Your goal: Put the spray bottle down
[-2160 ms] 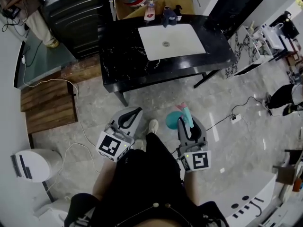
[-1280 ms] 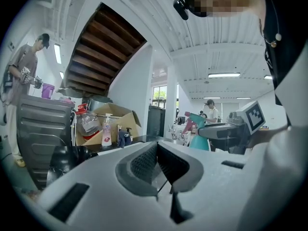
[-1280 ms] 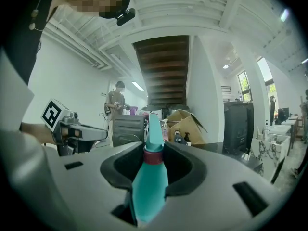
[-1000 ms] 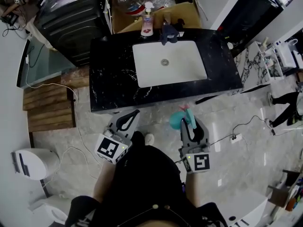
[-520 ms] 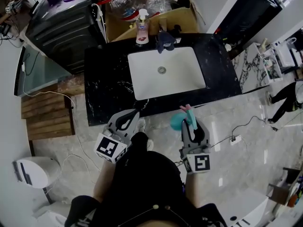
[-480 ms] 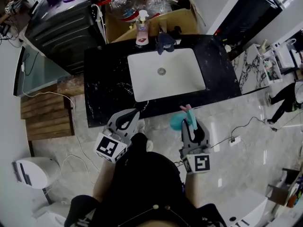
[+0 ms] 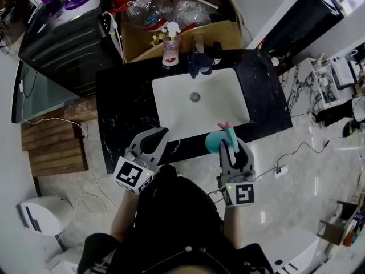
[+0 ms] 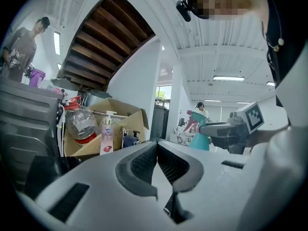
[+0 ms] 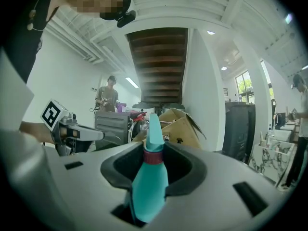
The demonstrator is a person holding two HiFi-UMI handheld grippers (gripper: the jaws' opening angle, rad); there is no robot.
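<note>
My right gripper (image 7: pixel 230 146) is shut on a teal spray bottle (image 7: pixel 214 141) with a pink trigger, held over the front edge of the black counter (image 7: pixel 122 116). In the right gripper view the spray bottle (image 9: pixel 148 184) sits upright between the jaws, its neck pinched at my right gripper (image 9: pixel 155 159). To its left, my left gripper (image 7: pixel 158 135) also hangs at the counter's front edge. Its jaws meet at the tips with nothing between them, as the left gripper view shows for my left gripper (image 8: pixel 157 144). The white sink (image 7: pixel 188 104) lies just beyond both.
A soap dispenser (image 7: pixel 170 43) and a dark faucet (image 7: pixel 200 61) stand behind the sink. A cardboard box (image 7: pixel 219 30) with a large water jug (image 7: pixel 140 7) lies behind the counter, and a black cabinet (image 7: pixel 63 39) to its left. A person (image 8: pixel 20 47) stands far off.
Both grippers have come forward from over the floor to the counter's front edge. The spray bottle stays in the right gripper. The left jaws stay closed.
</note>
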